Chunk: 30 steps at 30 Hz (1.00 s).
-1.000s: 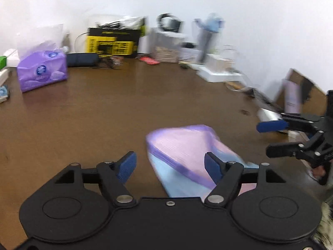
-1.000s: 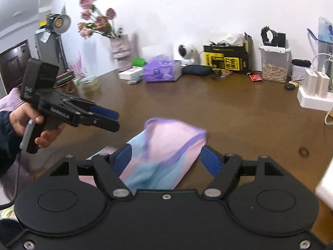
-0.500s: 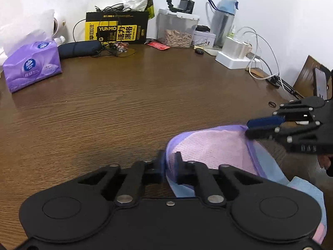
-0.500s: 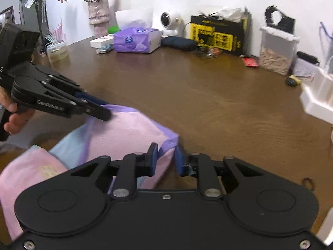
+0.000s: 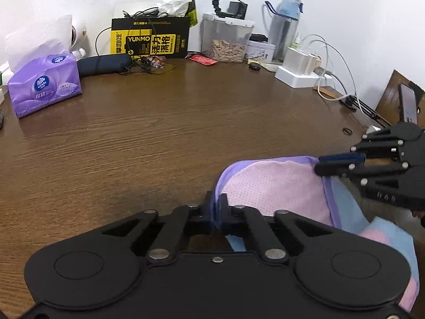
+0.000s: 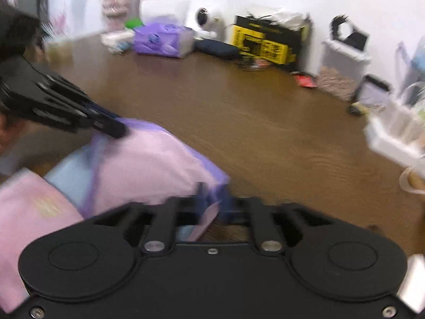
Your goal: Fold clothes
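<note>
A pink mesh garment (image 5: 279,186) with purple trim and light blue panels lies on the brown table (image 5: 132,138) at the near right. My left gripper (image 5: 215,208) has its jaws closing tight on the purple hem at the garment's left corner, and the pads press the cloth. In the blurred right wrist view, the jaws of my right gripper (image 6: 212,204) are closing on the garment (image 6: 148,159) at its right corner, with cloth pinched between them. The left wrist view shows the right gripper (image 5: 320,166) on the hem's far right. The left gripper (image 6: 117,131) shows at the hem's left.
Along the wall stand a purple tissue pack (image 5: 45,87), a yellow-black box (image 5: 151,42), a clear container (image 5: 225,42), a water bottle (image 5: 285,26) and a white charger block (image 5: 300,71) with cables. A small ring (image 5: 347,131) lies near the table's right edge.
Both grippers stood wide open a second ago. They came down to the garment's purple hem and shut on its two corners. The right one has also rolled.
</note>
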Each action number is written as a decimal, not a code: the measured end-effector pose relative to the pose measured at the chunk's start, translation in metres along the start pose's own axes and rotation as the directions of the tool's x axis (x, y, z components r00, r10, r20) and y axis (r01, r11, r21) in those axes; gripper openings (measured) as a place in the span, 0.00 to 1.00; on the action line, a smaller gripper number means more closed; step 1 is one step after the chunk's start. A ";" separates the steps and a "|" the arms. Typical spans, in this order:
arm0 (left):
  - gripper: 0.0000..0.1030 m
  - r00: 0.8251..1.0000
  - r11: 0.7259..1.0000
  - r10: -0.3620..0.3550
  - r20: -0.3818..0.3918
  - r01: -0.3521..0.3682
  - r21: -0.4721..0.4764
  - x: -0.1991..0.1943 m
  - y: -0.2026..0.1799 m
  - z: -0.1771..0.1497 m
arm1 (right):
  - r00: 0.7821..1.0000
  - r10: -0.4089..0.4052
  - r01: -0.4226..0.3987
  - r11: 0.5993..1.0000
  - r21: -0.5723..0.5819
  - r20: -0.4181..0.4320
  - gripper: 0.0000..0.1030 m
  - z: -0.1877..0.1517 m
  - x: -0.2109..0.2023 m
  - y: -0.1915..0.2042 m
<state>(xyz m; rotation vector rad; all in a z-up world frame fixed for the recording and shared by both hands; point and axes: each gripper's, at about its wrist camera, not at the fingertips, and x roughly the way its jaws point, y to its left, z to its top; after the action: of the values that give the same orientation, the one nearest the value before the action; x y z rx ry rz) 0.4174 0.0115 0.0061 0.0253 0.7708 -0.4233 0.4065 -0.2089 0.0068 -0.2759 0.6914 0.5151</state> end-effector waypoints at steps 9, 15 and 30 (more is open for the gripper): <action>0.02 0.972 0.995 -0.086 0.218 0.073 0.063 -0.105 -0.038 -0.014 | 0.934 0.228 -0.254 0.965 0.064 0.277 0.07 -0.004 -0.081 -0.019; 0.02 0.982 0.996 -0.081 0.171 0.071 0.062 -0.137 -0.060 -0.094 | 0.817 0.534 -0.488 0.842 -0.231 0.218 0.07 -0.070 -0.139 0.018; 0.03 0.974 0.976 -0.043 0.223 -0.007 0.218 -0.138 -0.091 -0.143 | 0.821 0.540 -0.468 0.823 -0.323 0.186 0.54 -0.043 -0.117 0.049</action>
<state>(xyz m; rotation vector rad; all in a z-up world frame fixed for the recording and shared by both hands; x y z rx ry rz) 0.1991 0.0034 0.0088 0.1718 0.4970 -0.5173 0.2814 -0.2270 0.0492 -0.2616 0.4191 1.1474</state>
